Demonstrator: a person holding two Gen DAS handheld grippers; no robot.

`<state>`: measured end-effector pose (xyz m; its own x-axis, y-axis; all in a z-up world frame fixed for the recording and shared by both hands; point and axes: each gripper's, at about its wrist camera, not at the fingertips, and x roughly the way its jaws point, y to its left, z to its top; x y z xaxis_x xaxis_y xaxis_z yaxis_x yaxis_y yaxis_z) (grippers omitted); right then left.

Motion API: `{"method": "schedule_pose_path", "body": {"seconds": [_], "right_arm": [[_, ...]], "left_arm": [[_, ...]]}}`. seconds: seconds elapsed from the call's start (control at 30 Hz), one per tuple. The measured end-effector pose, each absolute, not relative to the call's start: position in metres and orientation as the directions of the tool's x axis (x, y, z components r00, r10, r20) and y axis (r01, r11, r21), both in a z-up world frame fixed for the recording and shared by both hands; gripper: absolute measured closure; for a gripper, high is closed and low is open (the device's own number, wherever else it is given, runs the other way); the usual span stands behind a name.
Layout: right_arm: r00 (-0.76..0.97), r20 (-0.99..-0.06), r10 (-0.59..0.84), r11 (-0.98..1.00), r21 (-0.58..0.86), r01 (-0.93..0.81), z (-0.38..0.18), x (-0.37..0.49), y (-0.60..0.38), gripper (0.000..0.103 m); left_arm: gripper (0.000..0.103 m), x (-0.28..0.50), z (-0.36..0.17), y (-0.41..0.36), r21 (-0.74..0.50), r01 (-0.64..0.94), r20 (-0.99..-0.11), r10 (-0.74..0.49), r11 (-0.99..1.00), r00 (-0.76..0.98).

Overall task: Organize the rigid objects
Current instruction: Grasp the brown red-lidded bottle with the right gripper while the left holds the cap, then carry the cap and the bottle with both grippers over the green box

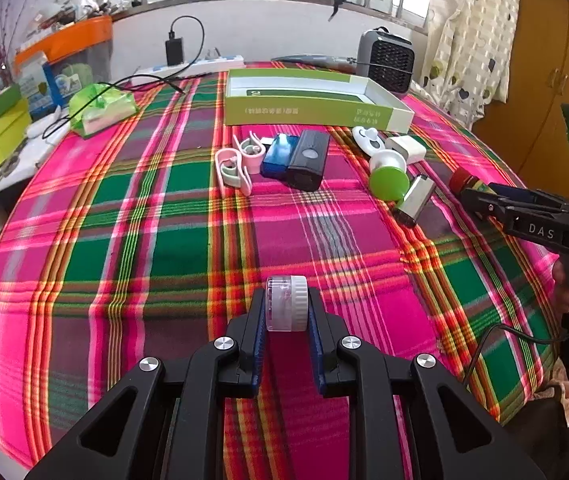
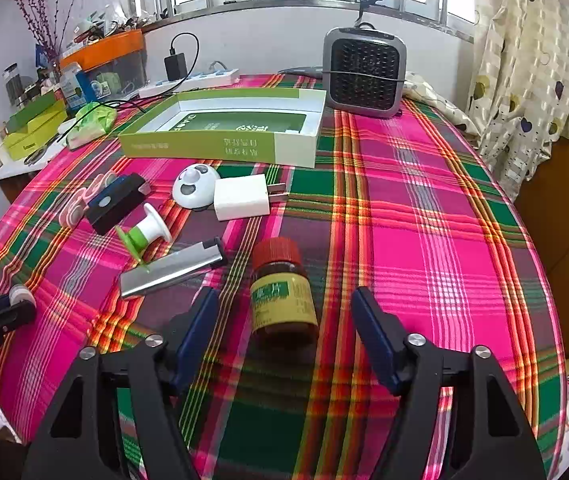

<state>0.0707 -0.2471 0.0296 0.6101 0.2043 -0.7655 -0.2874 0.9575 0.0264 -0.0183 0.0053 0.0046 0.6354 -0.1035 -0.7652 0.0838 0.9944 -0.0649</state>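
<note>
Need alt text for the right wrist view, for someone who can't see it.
The right gripper straddles an upright brown medicine bottle with open jaws, on a plaid cloth. Beyond lie a lighter, white charger and open green box.

Pink clips (image 2: 80, 200) half hidden behind case (image 2: 114, 204)

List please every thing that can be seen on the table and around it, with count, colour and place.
small jar: 1, clear with white cap, held in left claw
medicine bottle: 1, brown, red cap, yellow label, between the open right pads
lighter: 1, silver, left of bottle
suction knob: 1, green and white, behind lighter
charger plug: 1, white, mid table
panda gadget: 1, white and grey, beside plug
dark boxes: 2, blue and black, side by side
clips: 2, pink
tray box: 1, green and white, open, far side
heater: 1, grey, back
tablecloth: 1, pink-green plaid
left claw: 1, black
right claw: 1, black
</note>
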Motion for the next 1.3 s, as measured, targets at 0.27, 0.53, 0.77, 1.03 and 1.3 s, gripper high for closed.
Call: {"method": "schedule_pose_path", "body": {"seconds": [0.27,0.53,0.77,1.03,1.3], "right_arm": [[0.598,-0.777,0.197,0.959,0.024,-0.284,0.027,0.077,-0.246,0.067],[0.604,-0.771,0.201,0.959,0.03,-0.28,0.029,0.077,-0.247,0.07],[0.618,-0.754,0.224,0.956,0.047,-0.289,0.04,0.079,-0.244,0.07],[0.635,-0.73,0.253,0.951,0.067,-0.302,0.058,0.092,-0.239,0.07],[0.659,-0.702,0.269,0.946,0.066,-0.316,0.078,0.115,-0.229,0.07]], "left_arm": [[0.085,-0.007,0.005,0.003,-0.068,0.089,-0.769,-0.109,0.994,0.63],[0.085,0.003,0.008,0.001,-0.072,0.093,-0.769,-0.115,0.993,0.628],[0.085,0.015,0.02,0.0,-0.071,0.1,-0.755,-0.119,0.992,0.645],[0.085,0.037,0.039,-0.001,-0.072,0.107,-0.733,-0.126,0.992,0.668],[0.085,0.08,0.056,0.002,-0.07,0.09,-0.71,-0.113,0.994,0.695]]}}
